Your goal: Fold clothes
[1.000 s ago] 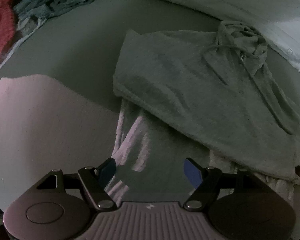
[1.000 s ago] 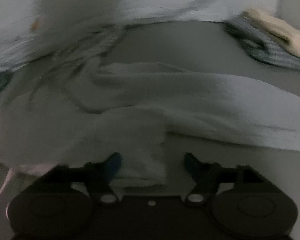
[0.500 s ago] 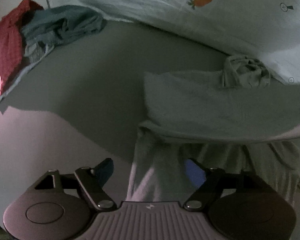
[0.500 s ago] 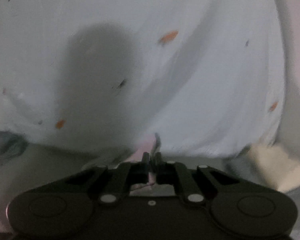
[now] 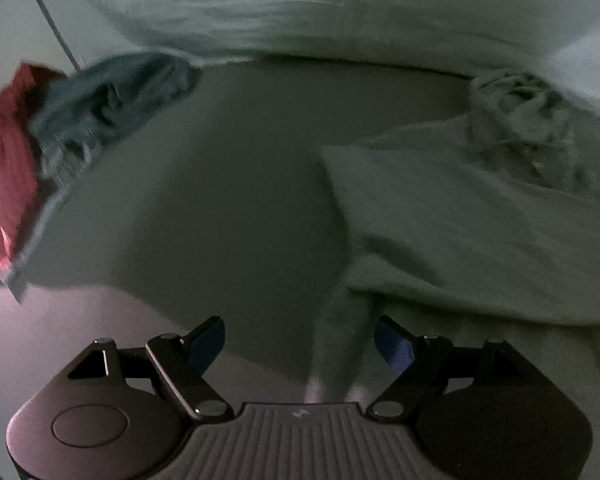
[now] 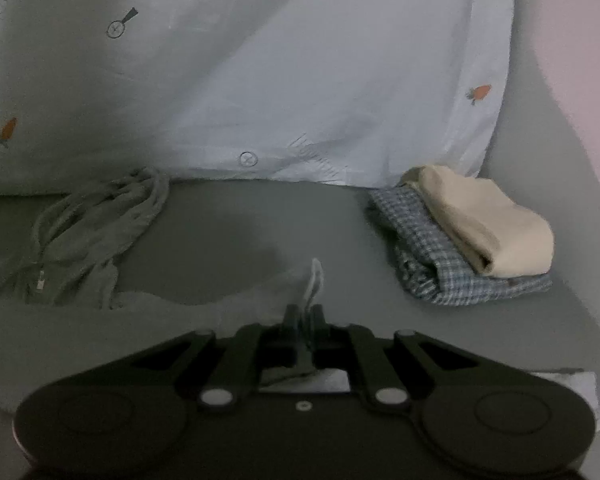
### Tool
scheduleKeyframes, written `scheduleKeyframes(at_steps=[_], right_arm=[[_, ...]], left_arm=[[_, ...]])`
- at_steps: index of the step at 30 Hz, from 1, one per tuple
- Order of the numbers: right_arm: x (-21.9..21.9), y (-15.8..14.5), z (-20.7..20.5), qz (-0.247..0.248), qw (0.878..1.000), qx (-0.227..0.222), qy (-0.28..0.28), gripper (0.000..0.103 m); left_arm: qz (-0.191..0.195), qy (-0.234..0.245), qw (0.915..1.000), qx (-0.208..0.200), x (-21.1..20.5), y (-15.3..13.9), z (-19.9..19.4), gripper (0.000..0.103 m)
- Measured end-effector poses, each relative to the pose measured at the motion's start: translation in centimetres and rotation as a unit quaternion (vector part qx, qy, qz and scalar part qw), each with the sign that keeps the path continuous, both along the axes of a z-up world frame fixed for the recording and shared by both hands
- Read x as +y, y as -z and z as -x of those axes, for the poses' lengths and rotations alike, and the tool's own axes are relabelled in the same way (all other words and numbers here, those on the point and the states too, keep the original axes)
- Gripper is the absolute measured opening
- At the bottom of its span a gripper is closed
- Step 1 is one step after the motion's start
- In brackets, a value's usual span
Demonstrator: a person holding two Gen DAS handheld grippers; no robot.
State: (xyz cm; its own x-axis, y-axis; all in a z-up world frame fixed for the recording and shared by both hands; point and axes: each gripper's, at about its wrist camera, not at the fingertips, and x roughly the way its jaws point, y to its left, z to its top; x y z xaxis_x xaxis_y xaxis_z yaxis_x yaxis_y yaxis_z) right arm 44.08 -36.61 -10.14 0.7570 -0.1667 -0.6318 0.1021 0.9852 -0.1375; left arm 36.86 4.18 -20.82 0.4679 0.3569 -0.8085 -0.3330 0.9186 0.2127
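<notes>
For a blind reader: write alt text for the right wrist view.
The right claw, shut, pinches an edge of the grey hoodie over a grey bed sheet. Beyond lie a folded cream garment on a checked shirt, before a carrot-print duvet.

A dim room — a grey bed sheet (image 6: pixel 260 216) spread flat, a pale duvet (image 6: pixel 300 80) printed with carrots heaped at twelve o'clock, and a plain pinkish wall (image 6: pixel 572 80) at two o'clock, light low and cool.
</notes>
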Motion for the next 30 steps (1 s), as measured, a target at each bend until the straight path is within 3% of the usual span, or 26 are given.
scheduleKeyframes(at_steps=[1,4,7,10,12,14,15,16,19,21,23,27,30], right_arm=[[0.0,0.5,-0.3,0.007,1.0,0.008,0.008,0.005],[-0.8,3.3,-1.7,0.016,0.998,0.048,0.041,0.0],[-1.6,3.9,-1.1,0.033,0.996,0.054,0.069,0.0],[-2.7,3.8,-0.8,0.006,0.994,0.054,0.099,0.0],[-3.3,3.9,-0.7,-0.044,0.991,0.057,0.108,0.004],[-3.8,4.4,-0.4,-0.104,0.985,0.055,0.128,0.022],[-4.1,5.0,-0.3,-0.129,0.98,0.055,0.144,0.047],[-4.4,5.5,-0.2,-0.155,0.973,0.054,0.16,0.057],[-5.8,7.7,0.3,-0.226,0.946,0.068,0.223,0.055],[-6.4,8.6,0.5,-0.259,0.935,0.062,0.235,0.056],[-6.4,8.9,0.5,-0.257,0.936,0.053,0.234,0.06],[-5.0,8.8,-0.1,-0.207,0.956,0.036,0.207,0.069],[-3.8,9.5,-1.1,-0.163,0.97,0.05,0.176,0.076]], left_arm=[[-0.002,-0.018,0.9998,0.009,0.7,0.5,-0.3,0.085],[0.069,-0.066,0.9954,0.007,3.2,1.0,0.1,0.085],[0.079,-0.061,0.995,0.003,3.9,0.8,0.5,0.088],[0.079,-0.045,0.9959,0.006,3.8,0.7,0.5,0.088],[0.093,-0.032,0.9952,0.009,4.2,0.7,0.3,0.088],[0.112,-0.017,0.9935,0.006,4.9,0.5,0.1,0.088],[0.128,-0.005,0.9918,-0.003,5.5,0.1,0.1,0.088],[0.139,0.006,0.9902,-0.014,6.0,-0.4,0.1,0.088],[0.162,0.026,0.9854,-0.044,7.6,-2.0,0.4,0.092],[0.161,0.026,0.9843,-0.067,8.5,-3.1,0.5,0.094],[0.159,0.027,0.9833,-0.085,9.0,-4.0,0.4,0.097],[0.162,0.016,0.981,-0.105,8.7,-4.7,-0.2,0.099],[0.16,0.044,0.9812,-0.099,5.9,-4.5,-1.4,0.099]])
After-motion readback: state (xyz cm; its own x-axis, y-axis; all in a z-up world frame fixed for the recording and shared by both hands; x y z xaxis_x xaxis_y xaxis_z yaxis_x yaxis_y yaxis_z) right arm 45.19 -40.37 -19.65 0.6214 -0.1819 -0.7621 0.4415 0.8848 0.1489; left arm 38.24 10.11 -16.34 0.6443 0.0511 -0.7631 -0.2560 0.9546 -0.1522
